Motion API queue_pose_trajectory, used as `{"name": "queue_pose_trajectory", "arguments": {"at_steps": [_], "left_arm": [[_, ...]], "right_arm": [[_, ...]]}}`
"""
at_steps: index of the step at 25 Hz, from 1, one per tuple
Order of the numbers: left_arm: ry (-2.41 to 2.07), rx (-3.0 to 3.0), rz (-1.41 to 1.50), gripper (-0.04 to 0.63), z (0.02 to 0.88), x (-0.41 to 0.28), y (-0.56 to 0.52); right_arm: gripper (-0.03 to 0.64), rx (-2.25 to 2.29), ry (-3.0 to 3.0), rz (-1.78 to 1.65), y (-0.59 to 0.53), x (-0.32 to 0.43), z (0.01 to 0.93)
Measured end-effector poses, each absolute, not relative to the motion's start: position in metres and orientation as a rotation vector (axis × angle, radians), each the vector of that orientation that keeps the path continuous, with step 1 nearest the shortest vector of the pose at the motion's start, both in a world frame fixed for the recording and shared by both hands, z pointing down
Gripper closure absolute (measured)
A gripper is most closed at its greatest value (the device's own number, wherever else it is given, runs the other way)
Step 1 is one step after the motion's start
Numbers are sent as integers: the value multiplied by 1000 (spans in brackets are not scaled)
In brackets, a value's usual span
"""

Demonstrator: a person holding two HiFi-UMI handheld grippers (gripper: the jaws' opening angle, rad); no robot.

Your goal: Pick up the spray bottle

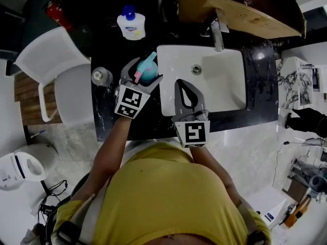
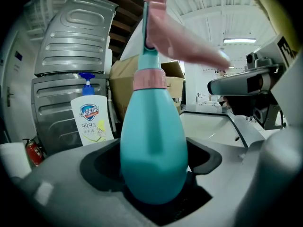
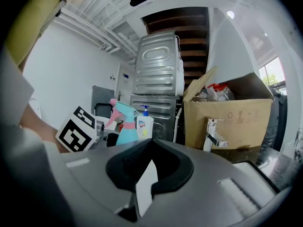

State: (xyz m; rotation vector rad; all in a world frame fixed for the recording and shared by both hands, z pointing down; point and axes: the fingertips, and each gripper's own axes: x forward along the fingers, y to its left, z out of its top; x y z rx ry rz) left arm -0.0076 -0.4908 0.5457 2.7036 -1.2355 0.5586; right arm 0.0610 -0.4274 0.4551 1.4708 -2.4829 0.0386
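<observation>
The teal spray bottle (image 1: 148, 74) with a pink trigger stands upright on the black counter (image 1: 107, 114), just left of the sink. My left gripper (image 1: 145, 69) has its jaws wide apart on either side of the bottle's body. In the left gripper view the bottle (image 2: 151, 150) fills the gap, with dark space showing at both sides, and the left gripper (image 2: 154, 157) reads as open around it. My right gripper (image 1: 181, 83) hovers over the sink's left part, jaws together and empty. The right gripper (image 3: 150, 163) sees the bottle (image 3: 124, 126) off to its left.
A white sink basin (image 1: 217, 86) with a chrome tap (image 1: 218, 34) lies right of the bottle. A soap pump bottle (image 1: 131, 25) stands at the counter's back, a small round jar (image 1: 102, 76) at its left edge. A cardboard box (image 1: 245, 9) sits behind the tap. A white chair (image 1: 56, 70) stands left.
</observation>
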Motion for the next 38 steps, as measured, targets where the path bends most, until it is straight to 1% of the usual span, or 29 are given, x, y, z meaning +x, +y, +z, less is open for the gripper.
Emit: {"name": "queue_pose_trajectory", "arguments": {"at_steps": [11, 22, 31, 38], "left_arm": [[-1285, 2675, 468, 193, 486, -16, -479], [-1456, 2660, 398, 193, 413, -37, -439], [-1635, 2584, 418, 192, 392, -60, -402], [-1693, 2558, 409, 192, 389, -67, -390]], "right_arm": [[615, 1494, -2514, 0, -427, 61, 438], [615, 1523, -2541, -81, -415, 62, 409], [615, 1548, -2547, -99, -395, 67, 392], [615, 1519, -2573, -118, -382, 62, 386]]}}
